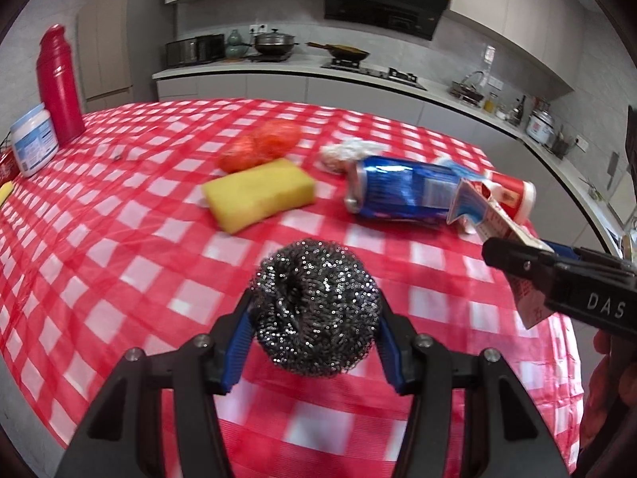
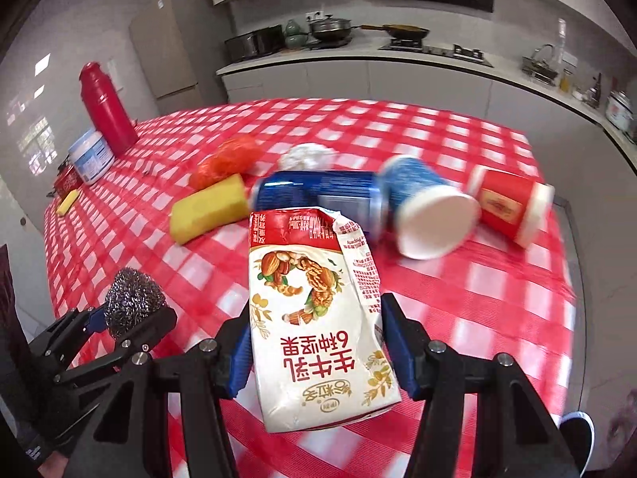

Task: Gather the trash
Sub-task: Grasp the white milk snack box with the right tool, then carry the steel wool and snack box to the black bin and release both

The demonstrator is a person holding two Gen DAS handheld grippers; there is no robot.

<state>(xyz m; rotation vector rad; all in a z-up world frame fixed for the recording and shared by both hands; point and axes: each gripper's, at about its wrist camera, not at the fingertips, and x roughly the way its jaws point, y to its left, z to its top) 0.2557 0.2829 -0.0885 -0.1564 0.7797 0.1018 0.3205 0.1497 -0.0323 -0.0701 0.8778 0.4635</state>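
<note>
Both grippers loaded over table (image 1: 119, 239).
Left gripper (image 1: 314, 318) pinches springy scourer (image 1: 314, 306); right gripper (image 2: 318, 342) squeezes light, crushable carton (image 2: 314, 318) mid-body.

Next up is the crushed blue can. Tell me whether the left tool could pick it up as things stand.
Probably not yet. The left tool is shut on the steel scrubber, so it has no free grip. The way to the blue can over the tablecloth looks open otherwise.
</note>
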